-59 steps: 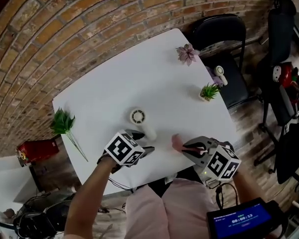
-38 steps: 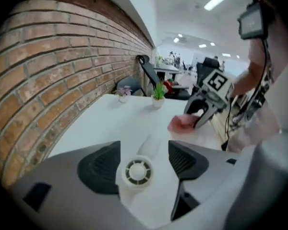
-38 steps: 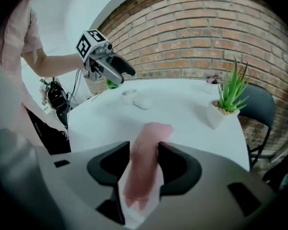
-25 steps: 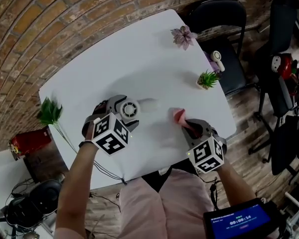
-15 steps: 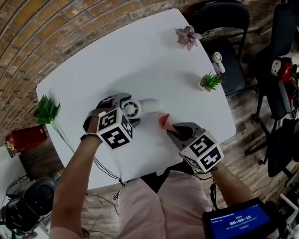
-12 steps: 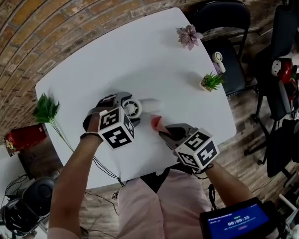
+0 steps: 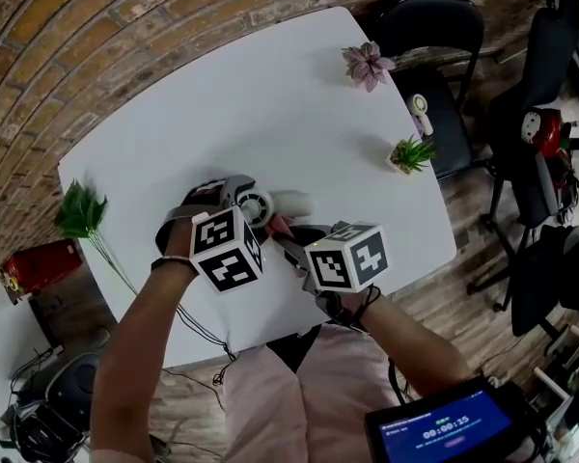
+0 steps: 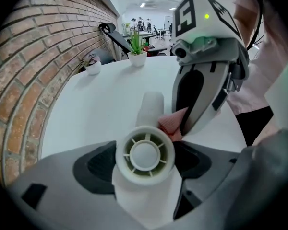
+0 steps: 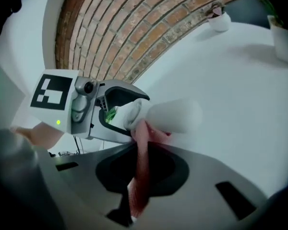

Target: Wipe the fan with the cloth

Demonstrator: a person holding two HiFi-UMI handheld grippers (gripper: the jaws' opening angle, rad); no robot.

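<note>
A small white hand fan (image 7: 257,205) is clamped by its round head (image 8: 145,155) in my left gripper (image 7: 243,201), its handle (image 8: 151,108) pointing away over the white table (image 7: 222,104). My right gripper (image 7: 291,241) is shut on a pink cloth (image 9: 140,169), which runs up between its jaws. The cloth (image 8: 174,124) presses against the fan where the head meets the handle (image 9: 175,115). In the right gripper view the left gripper (image 9: 121,115) sits just behind the fan.
On the table's far right stand a pink flower pot (image 7: 367,64) and a green potted plant (image 7: 410,152); a leafy sprig (image 7: 77,215) lies at the left edge. A black chair (image 7: 434,27) holds another small fan (image 7: 421,112).
My right gripper has swung left with the cloth and rolled over, bringing the cloth from open table onto the fan. The left gripper has kept the fan nearly still.
</note>
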